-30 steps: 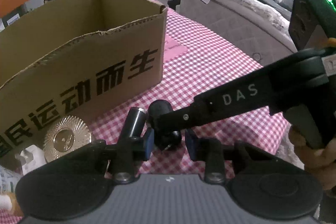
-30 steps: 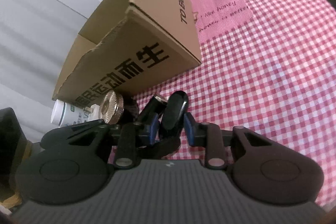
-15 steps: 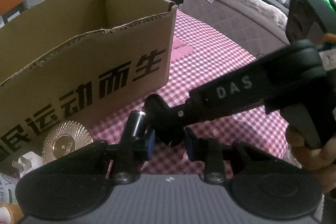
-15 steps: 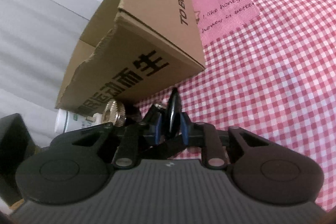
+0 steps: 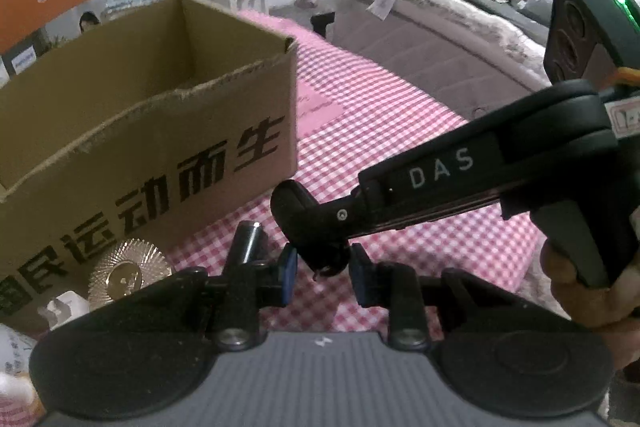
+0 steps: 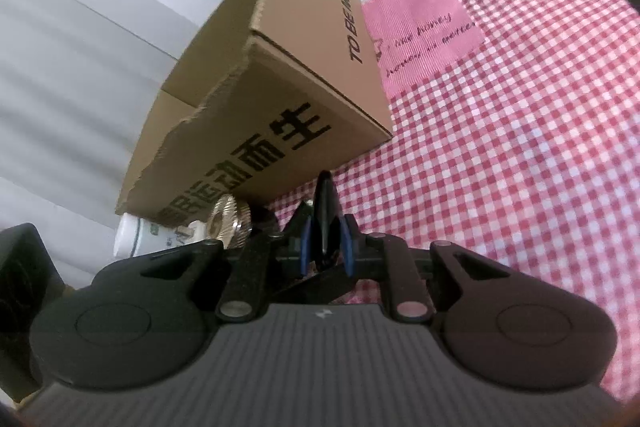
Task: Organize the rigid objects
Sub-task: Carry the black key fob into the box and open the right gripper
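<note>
Change on the right: the right claw [image 6: 324, 247] has snapped closed on the black object [image 6: 325, 211]. A second ago that piece showed a broad oval face; now only its thin edge shows, pinched between the blue pads. The left claw [image 5: 322, 267] has just been closing too, and a dark rounded piece, the object or the right claw's tip (hard to say which), sits between its pads; whether they press on it I cannot tell.

The object sits just in front of the cardboard box [image 6: 280, 99], on the side with the large printed characters, above the pink checked surface [image 6: 500, 167]. Its long axis runs along the right claw's fingers, the far end aimed towards the box's lower front edge, narrow edge facing the right wrist camera.

Against the same printed face lie a gold ridged disc [image 5: 124, 275] and a dark cylinder [image 5: 248, 243]. A white bottle [image 6: 128, 235] lies near the box's far left corner.
</note>
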A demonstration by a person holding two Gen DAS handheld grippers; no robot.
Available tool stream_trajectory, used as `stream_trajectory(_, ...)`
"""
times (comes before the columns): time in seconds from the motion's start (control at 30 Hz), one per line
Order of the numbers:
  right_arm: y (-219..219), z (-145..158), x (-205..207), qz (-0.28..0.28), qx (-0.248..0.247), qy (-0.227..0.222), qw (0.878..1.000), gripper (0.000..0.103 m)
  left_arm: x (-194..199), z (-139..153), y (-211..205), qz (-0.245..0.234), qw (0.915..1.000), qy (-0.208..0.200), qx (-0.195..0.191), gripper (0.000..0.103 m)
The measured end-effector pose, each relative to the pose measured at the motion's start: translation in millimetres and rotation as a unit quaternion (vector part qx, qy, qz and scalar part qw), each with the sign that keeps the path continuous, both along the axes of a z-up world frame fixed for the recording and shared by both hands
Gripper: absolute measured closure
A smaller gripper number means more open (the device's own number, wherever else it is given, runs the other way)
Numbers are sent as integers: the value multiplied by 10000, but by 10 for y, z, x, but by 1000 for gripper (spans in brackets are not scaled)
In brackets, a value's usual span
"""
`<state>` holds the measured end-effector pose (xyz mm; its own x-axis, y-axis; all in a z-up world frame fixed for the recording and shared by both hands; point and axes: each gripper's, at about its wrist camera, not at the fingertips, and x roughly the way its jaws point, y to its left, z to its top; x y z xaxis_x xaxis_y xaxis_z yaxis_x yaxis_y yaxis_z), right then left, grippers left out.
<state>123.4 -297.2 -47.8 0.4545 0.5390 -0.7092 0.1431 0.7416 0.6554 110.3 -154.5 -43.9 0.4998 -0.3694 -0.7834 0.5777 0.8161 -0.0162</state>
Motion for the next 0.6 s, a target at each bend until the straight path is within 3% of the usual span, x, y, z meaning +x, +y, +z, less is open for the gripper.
stream_trajectory(0.33,116,766,-314,76,-2,-818,9966,88,-330,741,241,33,9974,-642,-309,73)
stream_trajectory(0.5,361,1197,-123,509,82,-1388,9890,88,-274,1173,506,315,9936,-1041,-291,72)
stream_trajectory(0.6,577,1378,134,840,188,-1566,9839,88,-112,1365,713,540,9925,-1062,-257,71)
